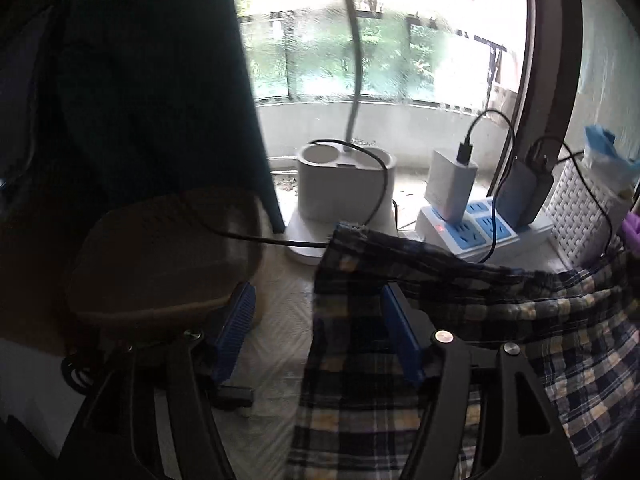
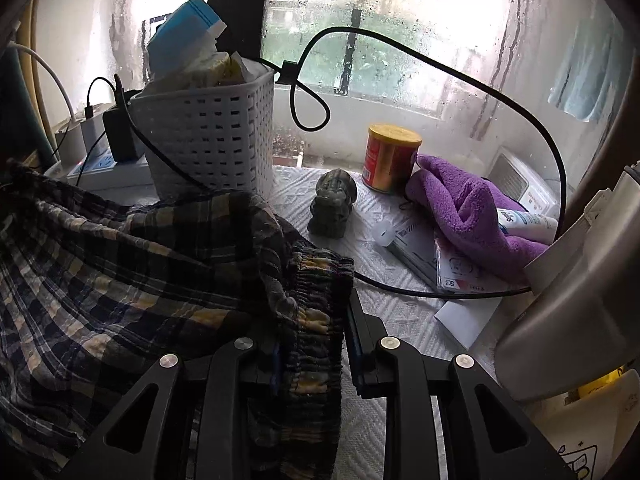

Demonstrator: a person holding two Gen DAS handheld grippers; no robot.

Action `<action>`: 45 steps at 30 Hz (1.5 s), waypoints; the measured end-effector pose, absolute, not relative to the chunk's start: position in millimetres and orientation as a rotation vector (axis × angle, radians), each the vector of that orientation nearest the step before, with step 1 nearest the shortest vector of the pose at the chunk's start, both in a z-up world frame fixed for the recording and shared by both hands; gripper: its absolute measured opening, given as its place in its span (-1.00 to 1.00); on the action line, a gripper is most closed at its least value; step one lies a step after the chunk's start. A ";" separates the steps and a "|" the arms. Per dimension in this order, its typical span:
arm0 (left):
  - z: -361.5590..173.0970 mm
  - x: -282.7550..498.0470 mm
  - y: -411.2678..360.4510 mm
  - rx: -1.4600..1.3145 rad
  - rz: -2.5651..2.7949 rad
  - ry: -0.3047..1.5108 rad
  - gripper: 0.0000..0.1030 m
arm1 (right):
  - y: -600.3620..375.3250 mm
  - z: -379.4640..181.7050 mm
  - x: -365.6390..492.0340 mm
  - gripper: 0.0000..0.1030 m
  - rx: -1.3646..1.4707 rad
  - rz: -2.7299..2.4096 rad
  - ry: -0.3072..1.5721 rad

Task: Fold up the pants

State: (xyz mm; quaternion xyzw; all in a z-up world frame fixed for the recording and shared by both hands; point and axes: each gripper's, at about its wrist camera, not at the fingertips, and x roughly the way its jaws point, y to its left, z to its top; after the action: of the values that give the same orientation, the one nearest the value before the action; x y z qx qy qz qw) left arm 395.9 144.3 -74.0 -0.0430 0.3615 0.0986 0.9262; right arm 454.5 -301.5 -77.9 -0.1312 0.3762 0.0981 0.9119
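Pants, a dark plaid pair, lie rumpled on the white tabletop in front of the white basket, spreading leftward from it toward the power strip.

The right gripper is clamped on the gathered elastic waistband, bunched thick between its jaws just in front of the basket. The left gripper stands with its jaws apart; a hem edge of the cloth drapes over its right finger, and nothing is pinched between the blue pads.

Judging by the heap, the fold is at an early or middle stage: one end looks brought across toward the other, but no flat, squared layers show yet. Smoothing, aligning the legs and at least one more fold probably remain.

Much is unclear. Neither view shows the whole garment, so where the legs lie, and whether they are stacked, cannot be told. The lower part of the cloth is cut off by both grippers' frames. Left of the basket, beyond the power strip, a dark rounded object and a curtain sit in shadow, hard to identify.
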 end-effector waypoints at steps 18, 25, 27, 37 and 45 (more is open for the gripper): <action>-53.1 186.6 141.1 -0.190 0.032 0.798 0.64 | -336.1 -25.7 368.5 0.55 -0.255 0.246 0.698; -96.0 147.1 103.6 -0.087 -0.006 0.915 0.65 | -349.2 -40.5 320.2 0.55 -0.220 0.295 0.761; -103.7 143.1 95.9 -0.090 -0.017 0.940 0.65 | -354.7 -46.3 307.7 0.55 -0.192 0.313 0.780; -109.6 140.0 69.0 -0.060 -0.077 0.935 -0.21 | -379.1 -65.7 254.3 0.50 -0.035 0.391 0.837; -102.9 143.9 67.7 -0.089 -0.058 0.907 -0.95 | -364.5 -84.4 232.5 -0.50 -0.103 0.405 0.854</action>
State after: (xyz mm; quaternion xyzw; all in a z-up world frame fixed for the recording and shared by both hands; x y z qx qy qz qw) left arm 143.9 67.7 -102.9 -0.0431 0.4381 -0.0278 0.8975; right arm 232.5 -364.5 -84.4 -0.0495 0.4111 0.1948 0.8892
